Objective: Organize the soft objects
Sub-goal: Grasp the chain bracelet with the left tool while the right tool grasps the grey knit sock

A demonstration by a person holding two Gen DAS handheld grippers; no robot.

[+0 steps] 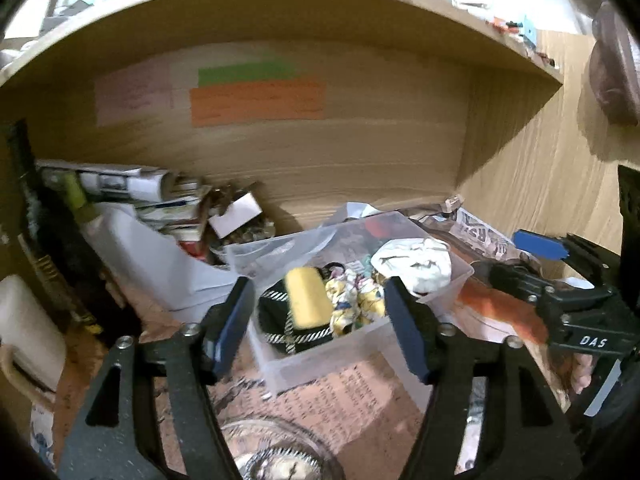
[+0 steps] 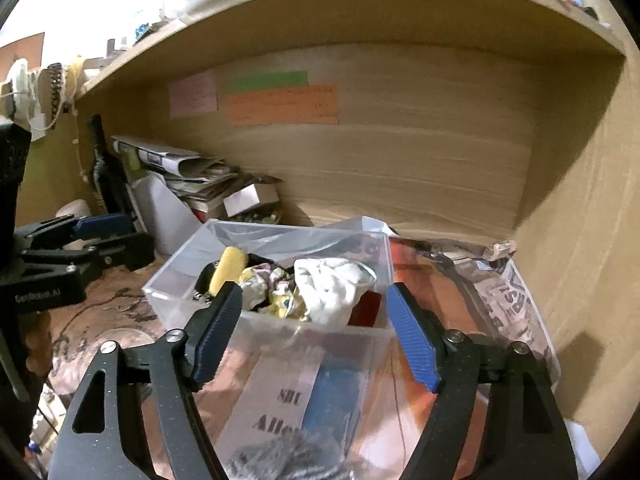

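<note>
A clear plastic bin [image 1: 320,364] [image 2: 276,340] stands on a newspaper-covered desk under a wooden shelf. It holds a yellow sponge [image 1: 306,296] [image 2: 228,270], a black-and-white checked cloth [image 1: 280,328], a yellow floral cloth [image 1: 356,300] [image 2: 280,296] and a white cloth [image 1: 416,262] [image 2: 332,284]. My left gripper [image 1: 320,328] is open and empty just in front of the bin. My right gripper [image 2: 316,332] is open and empty at the bin's near wall; it also shows in the left wrist view [image 1: 532,268].
A stack of papers and magazines [image 1: 160,200] [image 2: 192,176] and a dark bottle [image 2: 106,172] stand at the back left. A glass dish [image 1: 280,456] lies near the front. Newspaper [image 2: 508,292] covers the desk to the right. The shelf's side panel [image 2: 580,220] closes the right.
</note>
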